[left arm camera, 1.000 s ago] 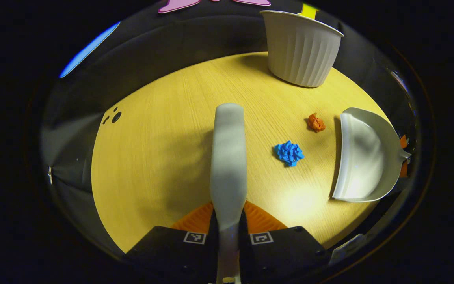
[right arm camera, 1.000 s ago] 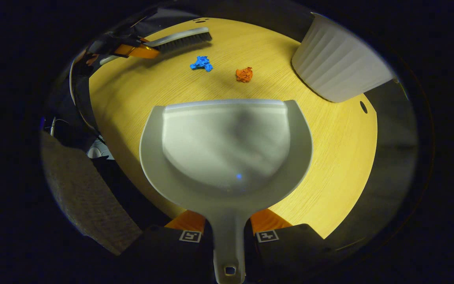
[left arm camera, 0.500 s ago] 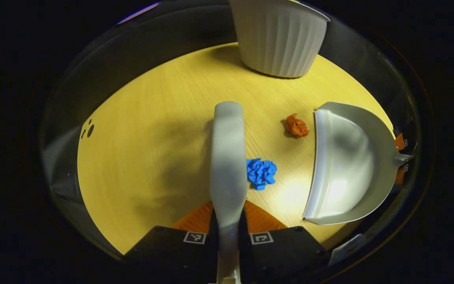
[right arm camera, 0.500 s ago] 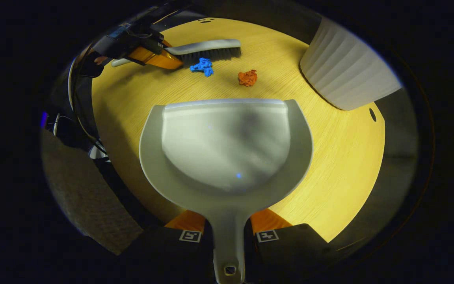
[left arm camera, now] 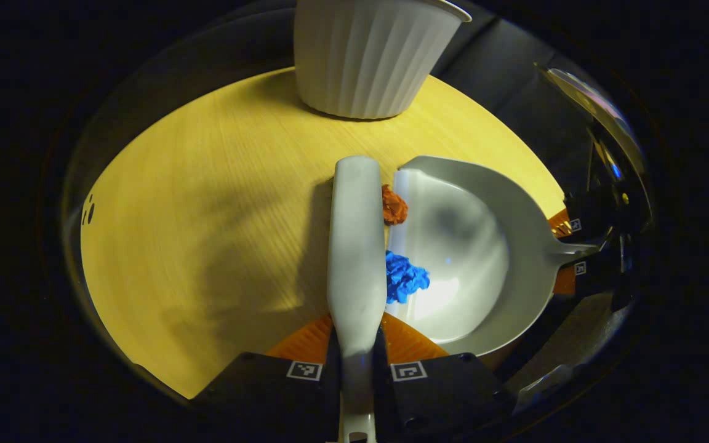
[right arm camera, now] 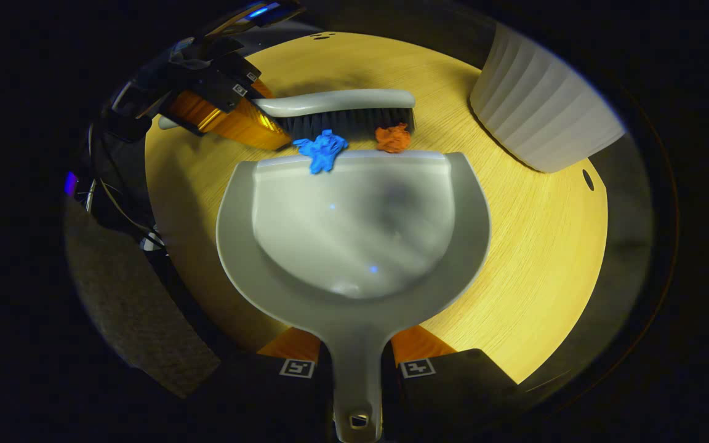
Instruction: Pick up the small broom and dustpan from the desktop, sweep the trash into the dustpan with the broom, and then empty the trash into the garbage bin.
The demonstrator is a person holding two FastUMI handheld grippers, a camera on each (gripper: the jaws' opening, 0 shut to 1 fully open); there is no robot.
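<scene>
My left gripper [left arm camera: 356, 333] is shut on the handle of the small grey broom [left arm camera: 354, 240], whose bristles [right arm camera: 345, 122] rest on the table. My right gripper [right arm camera: 356, 352] is shut on the handle of the grey dustpan [right arm camera: 354, 234], which lies flat with its lip facing the broom. A blue paper wad [right arm camera: 322, 149] sits on the dustpan's lip, pressed by the bristles. An orange paper wad [right arm camera: 392, 138] lies between bristles and lip, still on the wood. In the left gripper view the blue wad [left arm camera: 405, 277] and orange wad [left arm camera: 394, 206] lie beside the dustpan [left arm camera: 471, 258].
A white ribbed garbage bin [left arm camera: 367, 55] stands at the far side of the round wooden table [left arm camera: 207, 203], to the right of the dustpan in the right gripper view [right arm camera: 542, 117]. Bare wood lies left of the broom. The table edge is near both grippers.
The broom has swept toward the dustpan, pushing both wads along. The blue wad has gone from open table onto the dustpan's lip; the orange wad now touches the lip.
</scene>
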